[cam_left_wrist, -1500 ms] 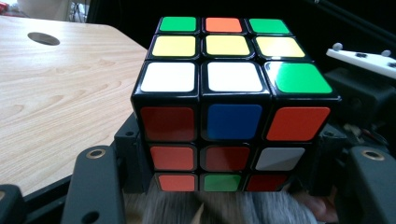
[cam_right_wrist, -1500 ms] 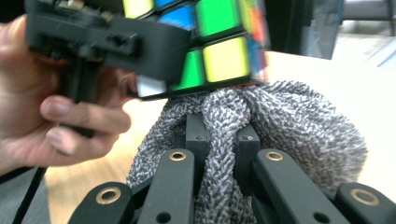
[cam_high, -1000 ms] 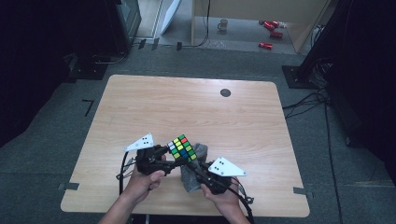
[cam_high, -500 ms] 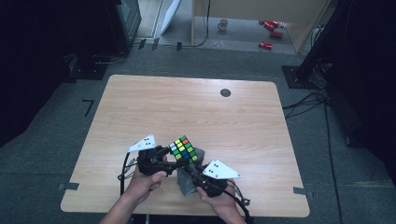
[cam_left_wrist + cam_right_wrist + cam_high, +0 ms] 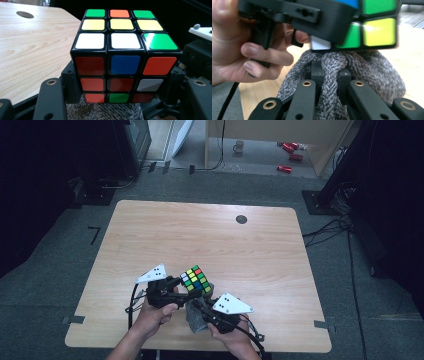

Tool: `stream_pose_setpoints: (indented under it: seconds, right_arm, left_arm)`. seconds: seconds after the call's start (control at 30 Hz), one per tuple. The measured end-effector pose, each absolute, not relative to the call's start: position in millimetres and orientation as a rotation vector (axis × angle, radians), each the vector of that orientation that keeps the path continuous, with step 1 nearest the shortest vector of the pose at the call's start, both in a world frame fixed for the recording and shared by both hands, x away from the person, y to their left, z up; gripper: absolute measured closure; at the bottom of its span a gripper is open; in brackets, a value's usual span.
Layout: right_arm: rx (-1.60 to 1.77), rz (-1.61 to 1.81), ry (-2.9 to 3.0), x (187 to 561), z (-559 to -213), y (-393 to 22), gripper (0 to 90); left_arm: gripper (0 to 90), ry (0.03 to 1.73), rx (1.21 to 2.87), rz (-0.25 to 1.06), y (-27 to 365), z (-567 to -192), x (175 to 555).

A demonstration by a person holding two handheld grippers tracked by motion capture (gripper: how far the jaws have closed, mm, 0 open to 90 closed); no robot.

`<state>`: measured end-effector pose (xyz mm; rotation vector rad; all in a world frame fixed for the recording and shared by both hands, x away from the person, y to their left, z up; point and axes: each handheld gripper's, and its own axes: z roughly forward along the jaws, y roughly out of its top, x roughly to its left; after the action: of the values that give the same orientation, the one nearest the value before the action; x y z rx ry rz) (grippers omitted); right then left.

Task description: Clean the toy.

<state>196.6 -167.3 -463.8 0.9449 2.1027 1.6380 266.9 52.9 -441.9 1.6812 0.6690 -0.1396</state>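
Light wooden rectangular table [image 5: 150,240], with a small dark round grommet [image 5: 241,219] near its far edge. All work sits at the near edge, centre.

Multicoloured plastic puzzle cube [image 5: 196,280], three-by-three with black edges: clamped between the jaws of the left gripper [image 5: 176,284], which press on two opposite side faces. Cube is lifted just above the table, top face tilted slightly toward the camera. In the left gripper view the cube [image 5: 122,52] stands square between the jaws, white-white-green row nearest.

Grey speckled knitted cloth [image 5: 196,316]: bunched directly under the cube and touching its underside. In the right gripper view the cloth [image 5: 362,72] is pinched in a tight fold by the right gripper [image 5: 329,75], jaws closed on it.

Judgement, step in hand: wiping the cube's lower face with the cloth. To do it well:
- keep the left clamp firm and level, so the cube does not twist a layer;
- sweep the cloth along the face, not into the jaw;
- keep the fold bunched, so the hard jaw tips never scrape the stickers.

Pose: left hand [image 5: 160,310] wraps its handle from below, gripper pointing right and away. Right hand [image 5: 235,340] is lower and nearer, gripper aimed up-left at the cube.
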Motion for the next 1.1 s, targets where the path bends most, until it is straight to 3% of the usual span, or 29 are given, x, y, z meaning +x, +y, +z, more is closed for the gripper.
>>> stream_pose_setpoints:
  seconds: [0.17, 0.4, 0.57, 0.9, 1.1]
  right_arm:
    - [1.061, 1.642, 2.003, 208.9, -462.2, -192.6, 81.9]
    - [0.989, 1.653, 2.09, 201.2, -467.6, -172.0, 81.7]
    - [1.1, 1.713, 1.993, 211.0, -460.5, -201.8, 81.8]
    - [1.101, 1.772, 1.935, 215.0, -440.6, -227.3, 81.8]
    - [1.134, 1.85, 1.927, 214.3, -443.7, -231.2, 82.2]
  left_arm:
    - [35.3, 0.657, 1.693, -0.142, 50.1, -442.6, 266.5]
    - [35.3, 0.659, 1.693, -0.148, 50.2, -443.3, 266.4]
    - [35.3, 0.65, 1.69, -0.151, 53.8, -442.9, 267.9]
    - [35.3, 0.505, 1.913, -0.048, 31.0, -452.2, 254.8]
    - [35.3, 0.454, 1.901, -0.038, 31.2, -449.9, 250.6]
